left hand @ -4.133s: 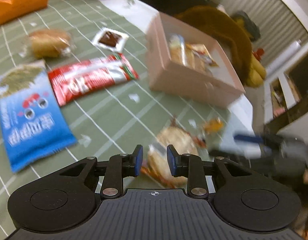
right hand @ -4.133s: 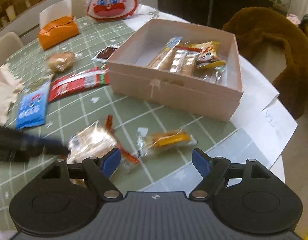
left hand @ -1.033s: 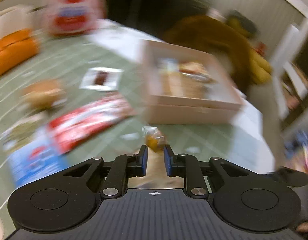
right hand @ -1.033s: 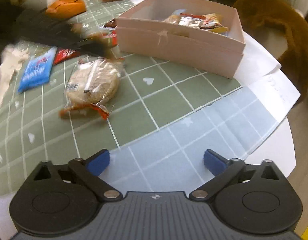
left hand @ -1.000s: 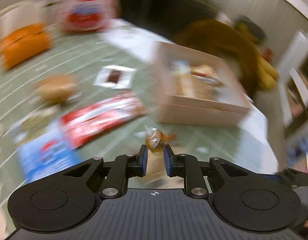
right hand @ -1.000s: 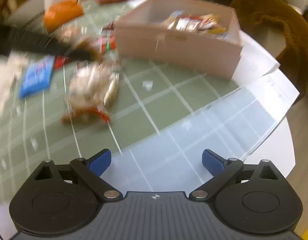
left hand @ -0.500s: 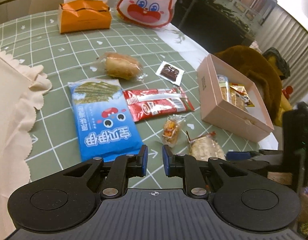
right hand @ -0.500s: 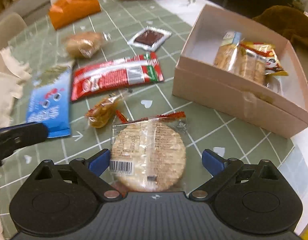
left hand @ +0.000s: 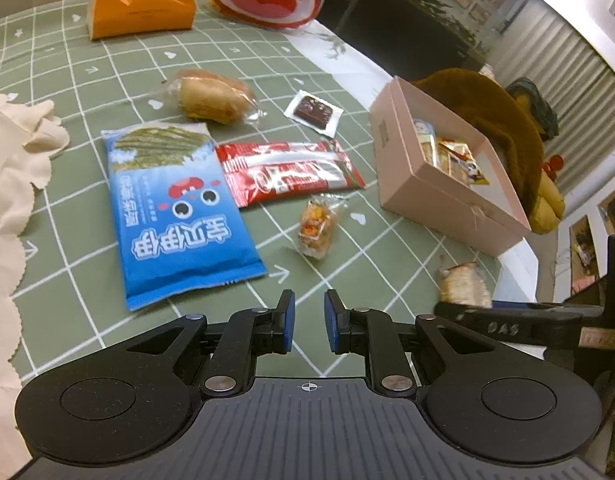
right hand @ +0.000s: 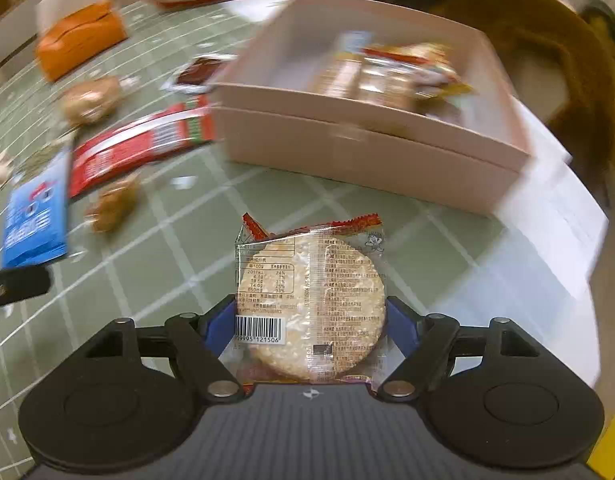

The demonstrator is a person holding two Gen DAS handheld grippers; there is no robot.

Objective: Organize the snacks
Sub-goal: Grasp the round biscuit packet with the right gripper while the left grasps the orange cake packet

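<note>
The rice cracker packet (right hand: 311, 308) is framed at lower centre of the right wrist view, between the closing jaws of the right gripper (right hand: 309, 322); a firm clamp, then a lift to the pink box (right hand: 371, 152) at upper right, is judged to be called for. The left gripper (left hand: 308, 322) is held empty, jaws together, tilted down over the tablecloth (left hand: 87, 320).
</note>
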